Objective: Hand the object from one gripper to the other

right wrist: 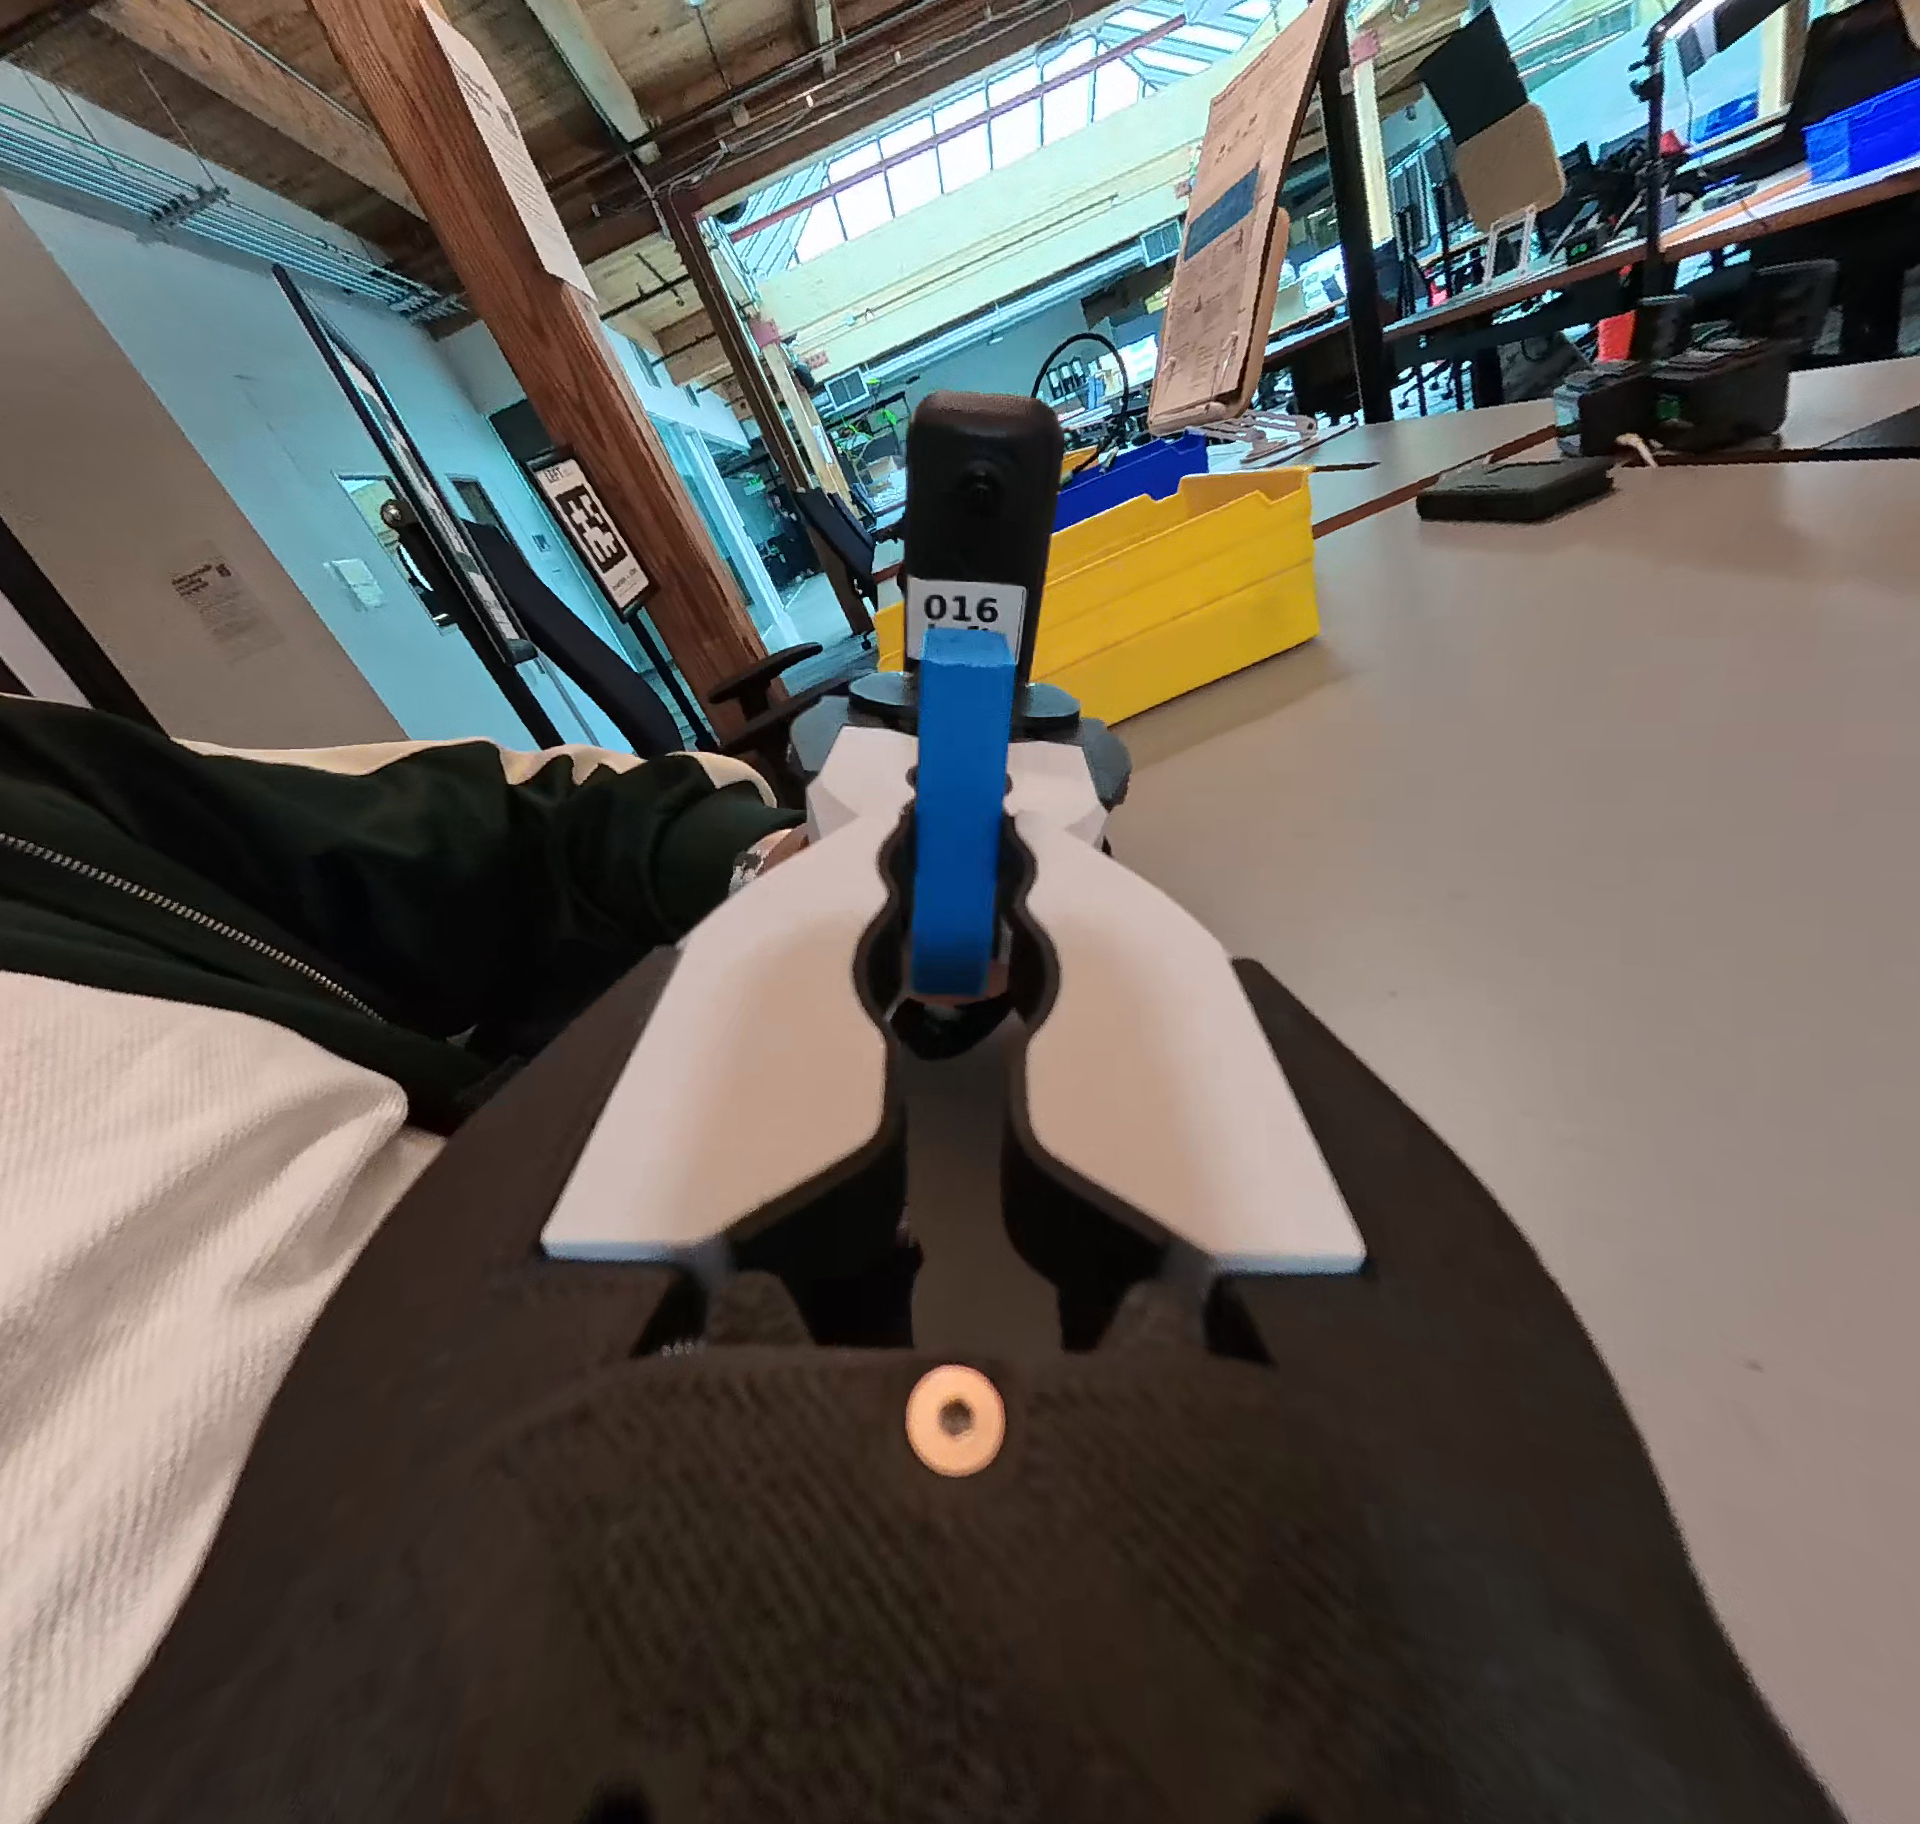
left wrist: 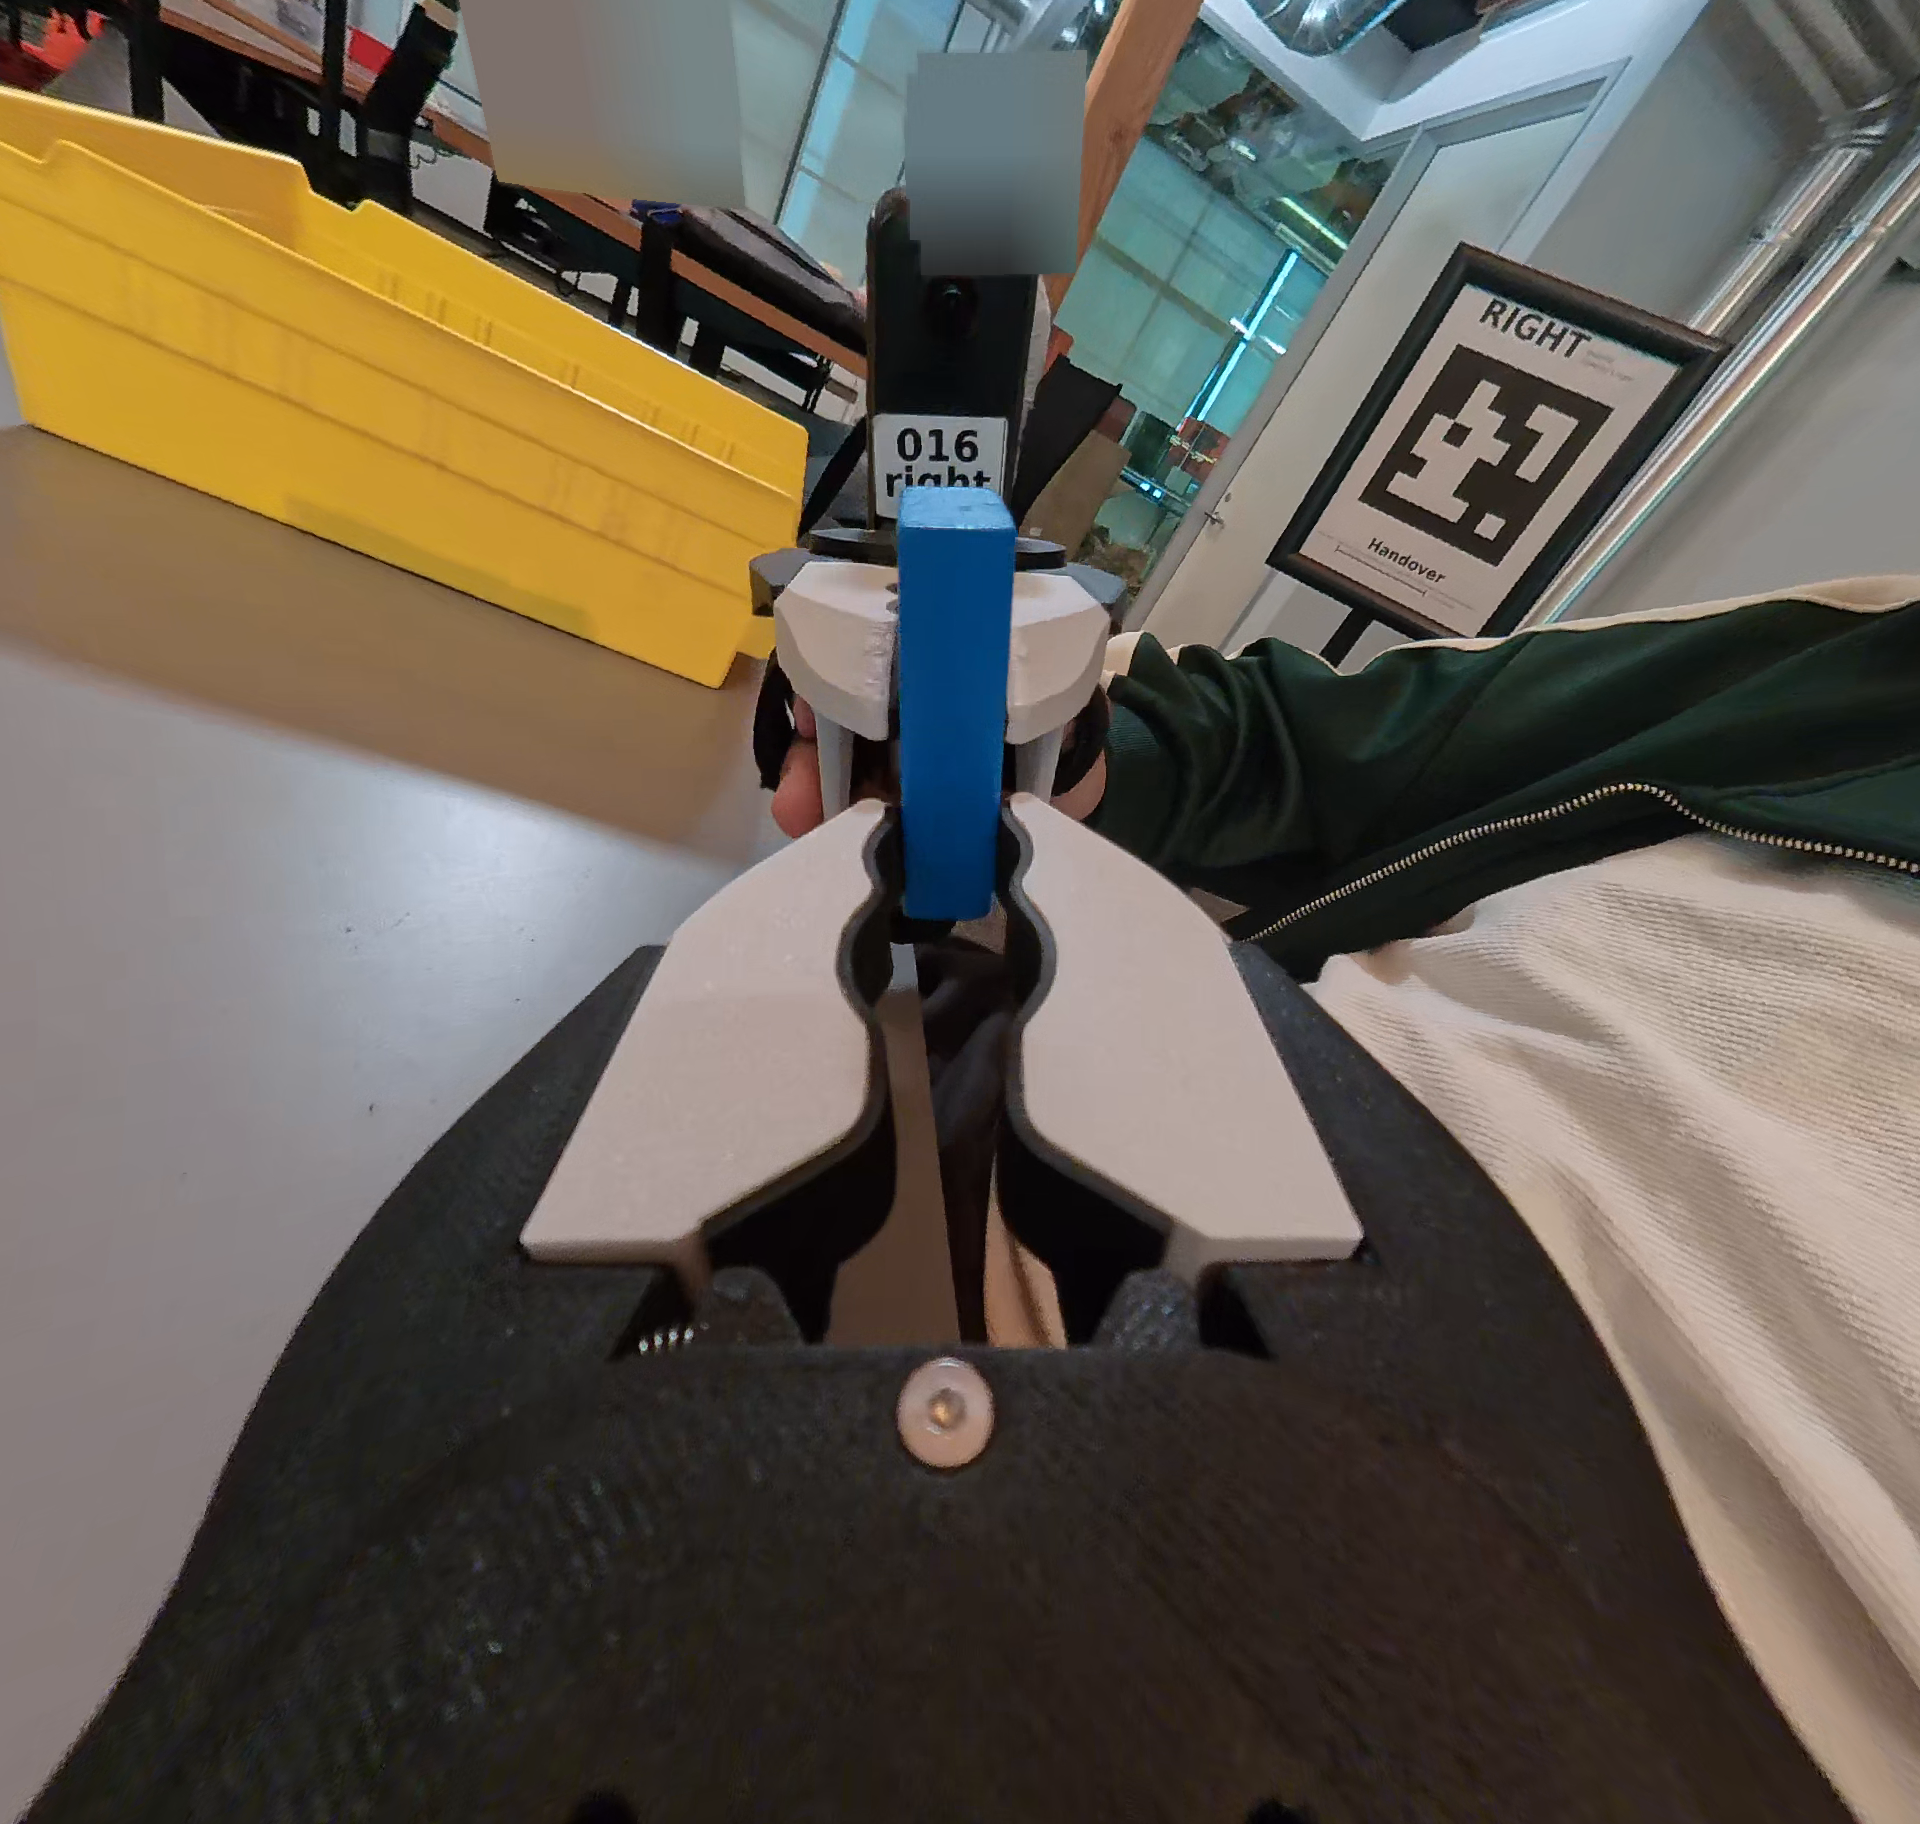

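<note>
Blue block (left wrist: 954, 704), long and rectangular, stands upright between two grippers facing each other above a grey table (left wrist: 260, 943). Left wrist view: the left gripper (left wrist: 948, 860) pinches its lower end, while the right gripper (left wrist: 940, 673) closes around its middle, so both appear to share the hold mid-handover; a yellow bin (left wrist: 364, 372) sits behind. Right wrist view: the right gripper (right wrist: 958, 901) pinches the block (right wrist: 961, 818), the left gripper (right wrist: 956, 787) beyond also gripping it.

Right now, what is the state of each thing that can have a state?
Blue block: upright, in the air, gripped at both ends.
Left hand-held gripper: shut on the block.
Right hand-held gripper: shut on the block.
Yellow bin: resting on the table, contents not visible.
</note>
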`<state>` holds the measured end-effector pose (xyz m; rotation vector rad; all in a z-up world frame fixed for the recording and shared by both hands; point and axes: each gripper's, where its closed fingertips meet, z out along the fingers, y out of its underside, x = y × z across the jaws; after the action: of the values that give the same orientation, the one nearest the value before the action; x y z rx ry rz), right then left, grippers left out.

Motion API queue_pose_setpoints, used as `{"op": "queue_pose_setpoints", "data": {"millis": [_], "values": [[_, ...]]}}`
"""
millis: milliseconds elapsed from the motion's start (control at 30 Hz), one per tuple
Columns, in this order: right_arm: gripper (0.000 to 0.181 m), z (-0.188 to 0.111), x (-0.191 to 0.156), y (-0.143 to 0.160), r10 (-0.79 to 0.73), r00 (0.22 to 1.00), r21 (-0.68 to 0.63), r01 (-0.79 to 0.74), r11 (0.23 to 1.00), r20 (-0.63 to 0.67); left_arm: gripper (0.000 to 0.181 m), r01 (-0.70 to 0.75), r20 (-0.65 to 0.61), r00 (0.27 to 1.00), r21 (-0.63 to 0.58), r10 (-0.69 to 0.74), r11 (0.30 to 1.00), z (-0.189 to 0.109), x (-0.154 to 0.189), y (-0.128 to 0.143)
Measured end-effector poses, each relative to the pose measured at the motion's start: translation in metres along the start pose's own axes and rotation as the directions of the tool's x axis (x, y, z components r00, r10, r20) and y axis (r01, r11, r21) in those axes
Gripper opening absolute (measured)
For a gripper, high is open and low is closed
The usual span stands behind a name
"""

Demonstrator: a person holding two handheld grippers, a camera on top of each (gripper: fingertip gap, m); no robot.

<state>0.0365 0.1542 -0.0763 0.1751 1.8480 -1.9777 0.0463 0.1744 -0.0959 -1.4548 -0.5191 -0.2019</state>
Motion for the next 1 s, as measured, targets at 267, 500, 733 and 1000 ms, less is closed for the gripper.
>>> {"op": "queue_pose_setpoints", "data": {"millis": [267, 500, 733, 1000], "values": [[0.015, -0.004, 0.003, -0.004, 0.007, 1.000, 0.012, -0.007, 1.000, -0.015, 0.033, -0.006, 0.026, 1.000, 0.067, 0.004, 0.998, -0.003, -0.004, -0.010], [0.015, -0.001, 0.005, 0.003, 0.057, 0.998, -0.011, -0.057, 0.998, -0.003, 0.029, -0.016, 0.036, 0.999, 0.161, 0.010, 0.987, -0.016, -0.004, -0.027], [0.015, 0.005, -0.001, 0.012, 0.027, 1.000, -0.060, -0.027, 0.998, 0.004, 0.018, -0.014, 0.017, 1.000, 0.173, 0.011, 0.985, -0.019, -0.002, -0.030], [0.032, 0.004, 0.001, 0.007, 0.055, 0.998, -0.013, -0.055, 0.998, 0.006, 0.014, -0.014, 0.027, 1.000, 0.140, 0.010, 0.990, -0.018, 0.001, -0.029]]}}
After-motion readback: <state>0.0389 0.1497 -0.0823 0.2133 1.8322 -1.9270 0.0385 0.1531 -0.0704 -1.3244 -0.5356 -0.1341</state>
